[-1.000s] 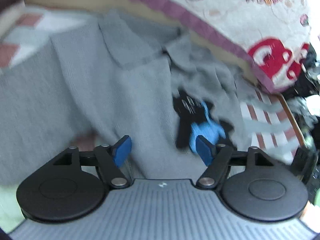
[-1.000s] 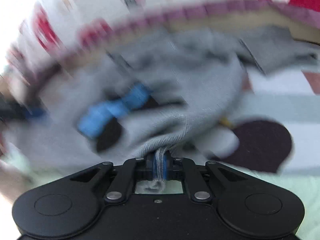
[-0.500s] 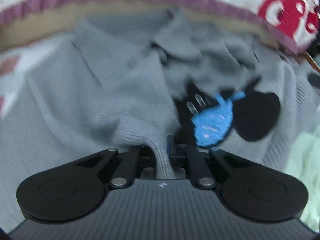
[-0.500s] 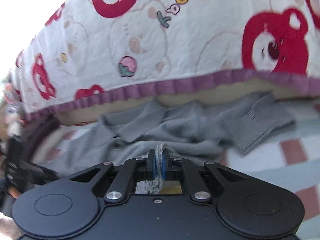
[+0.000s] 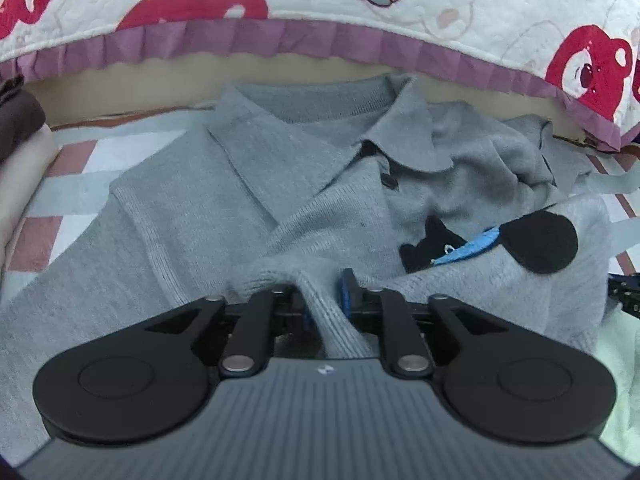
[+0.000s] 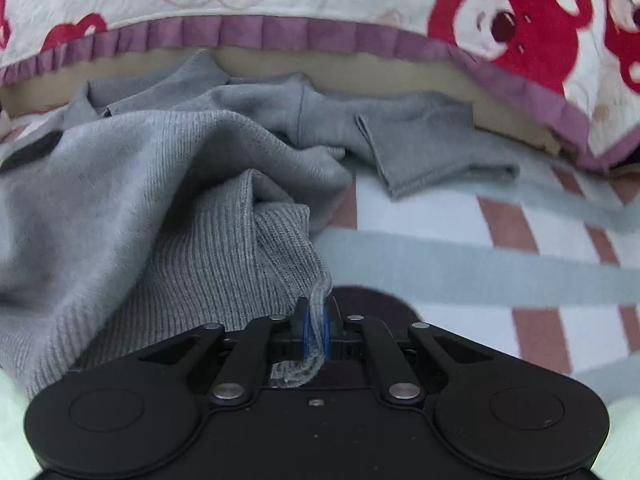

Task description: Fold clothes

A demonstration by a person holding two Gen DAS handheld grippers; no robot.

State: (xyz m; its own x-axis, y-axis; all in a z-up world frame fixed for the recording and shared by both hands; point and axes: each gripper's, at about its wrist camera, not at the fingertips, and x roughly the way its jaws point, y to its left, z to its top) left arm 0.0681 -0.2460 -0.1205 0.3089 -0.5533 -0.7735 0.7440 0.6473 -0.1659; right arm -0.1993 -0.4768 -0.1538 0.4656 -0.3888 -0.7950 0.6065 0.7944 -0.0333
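soft, even daylight fills both views; no hard shadows, only a faint dark pool under the folds of the grey sweater (image 5: 224, 216). the quilt (image 5: 460, 4) is brightest, nearly washed out toward 12 o'clock. the left wrist view is sharp at centre. the right wrist view smears toward 1 to 3 o'clock, where the red bear print (image 6: 516, 28) and the checked sheet (image 6: 520, 248) blur. fisheye bending curves the quilt's purple trim (image 6: 248, 34) into an arc, and corners at 7 and 5 o'clock darken.
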